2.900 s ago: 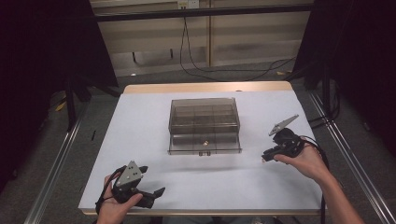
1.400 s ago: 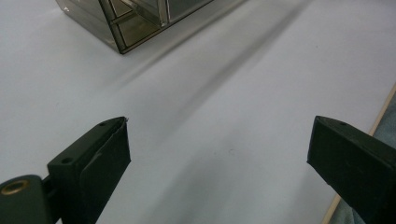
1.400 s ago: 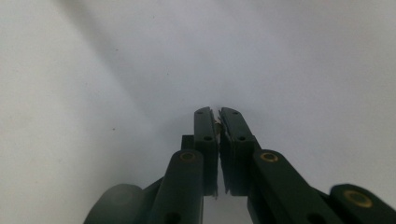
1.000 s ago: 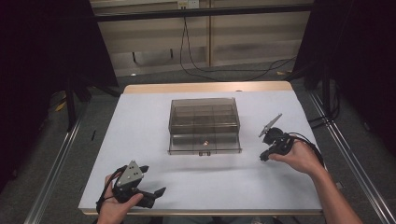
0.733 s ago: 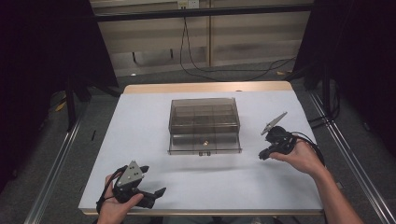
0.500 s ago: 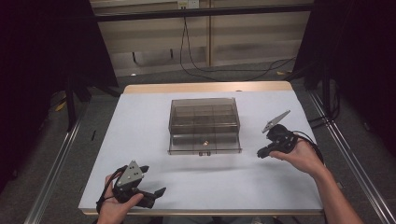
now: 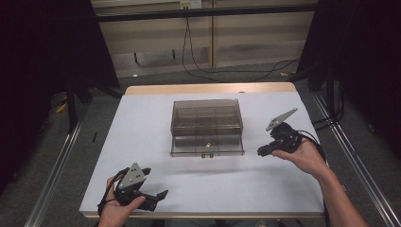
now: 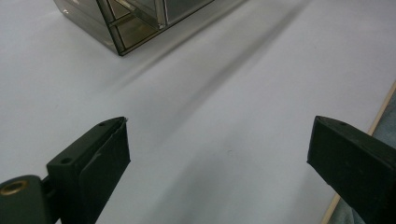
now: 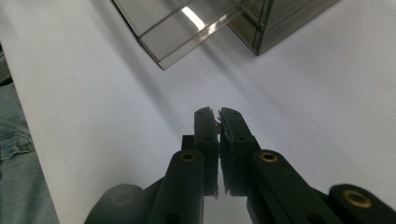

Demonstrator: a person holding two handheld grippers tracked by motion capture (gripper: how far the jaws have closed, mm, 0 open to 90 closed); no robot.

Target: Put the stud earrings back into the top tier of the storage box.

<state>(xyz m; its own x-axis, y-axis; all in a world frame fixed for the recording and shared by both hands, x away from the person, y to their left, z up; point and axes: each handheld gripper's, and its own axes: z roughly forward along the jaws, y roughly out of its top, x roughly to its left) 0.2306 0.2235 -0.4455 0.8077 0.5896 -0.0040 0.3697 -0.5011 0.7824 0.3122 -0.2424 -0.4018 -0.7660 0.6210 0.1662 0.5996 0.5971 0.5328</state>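
High view | drawer box (image 7: pixel 206 124) mid-counter (image 7: pixel 142 123), bottom drawer (image 7: pixel 207 145) pulled out | right tool (image 7: pixel 261 152) closed, empty, beside drawer | left tool (image 7: pixel 156 189) wide open, near counter edge

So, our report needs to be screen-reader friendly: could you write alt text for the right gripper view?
The right hand-held gripper, jaws shut with something tiny pinched at their tips, points across a white table toward a smoky transparent drawer box, one drawer pulled out.
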